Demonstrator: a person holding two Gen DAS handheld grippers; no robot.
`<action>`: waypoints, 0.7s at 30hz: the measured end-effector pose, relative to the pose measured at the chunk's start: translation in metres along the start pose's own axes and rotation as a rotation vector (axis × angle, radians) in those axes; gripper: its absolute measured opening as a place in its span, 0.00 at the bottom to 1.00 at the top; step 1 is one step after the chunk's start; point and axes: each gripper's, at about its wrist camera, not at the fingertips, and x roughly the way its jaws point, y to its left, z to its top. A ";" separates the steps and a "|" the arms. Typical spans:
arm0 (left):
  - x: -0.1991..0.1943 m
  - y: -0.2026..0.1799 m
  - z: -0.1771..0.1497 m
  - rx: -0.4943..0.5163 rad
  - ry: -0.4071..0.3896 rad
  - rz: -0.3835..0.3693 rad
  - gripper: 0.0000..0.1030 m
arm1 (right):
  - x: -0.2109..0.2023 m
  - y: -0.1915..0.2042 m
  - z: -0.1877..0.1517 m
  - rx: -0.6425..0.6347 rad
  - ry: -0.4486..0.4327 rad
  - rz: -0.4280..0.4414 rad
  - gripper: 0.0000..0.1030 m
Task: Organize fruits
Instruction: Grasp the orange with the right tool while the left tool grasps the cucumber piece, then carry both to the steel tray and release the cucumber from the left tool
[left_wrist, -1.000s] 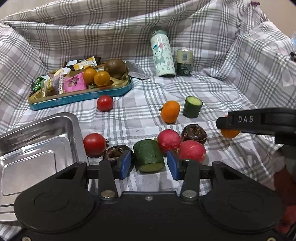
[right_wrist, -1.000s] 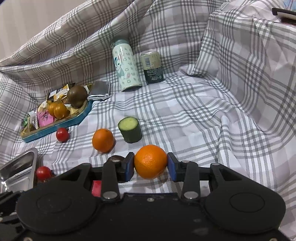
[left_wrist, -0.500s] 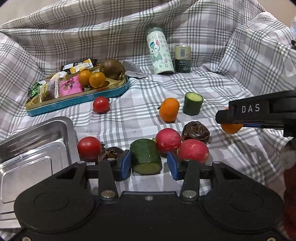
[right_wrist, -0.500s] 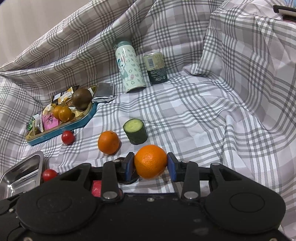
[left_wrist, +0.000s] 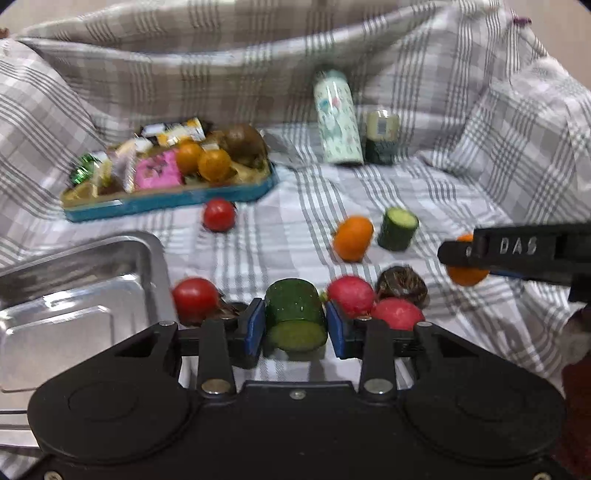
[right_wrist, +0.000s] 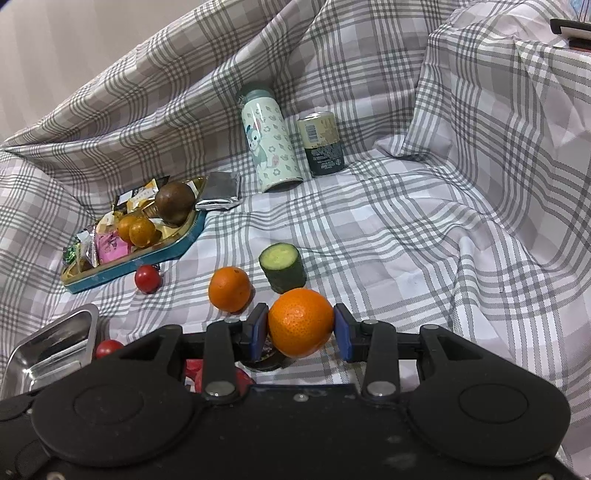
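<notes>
Now L jaws closing round cucumber.

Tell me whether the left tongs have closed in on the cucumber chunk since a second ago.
Yes. The left tongs are closing: their blue pads now sit against the cucumber chunk, which lies where it did beside the red radish.

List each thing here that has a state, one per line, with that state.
left gripper: jaws closing on the cucumber piece lying on its side between the pads
right gripper: shut on an orange
steel tray: holds nothing in the part that shows
blue tin: open, holding snacks and fruit
bottle: upright, capped
can: upright
second cucumber piece: standing on end
</notes>
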 end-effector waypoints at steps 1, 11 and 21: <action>-0.005 0.001 0.001 -0.004 -0.016 0.004 0.43 | -0.001 0.001 0.000 -0.001 -0.003 0.007 0.39; -0.048 0.049 0.007 -0.088 -0.103 0.114 0.43 | -0.010 0.019 -0.003 -0.069 -0.060 0.098 0.39; -0.074 0.110 -0.005 -0.193 -0.133 0.265 0.43 | -0.019 0.052 -0.017 -0.213 -0.085 0.184 0.39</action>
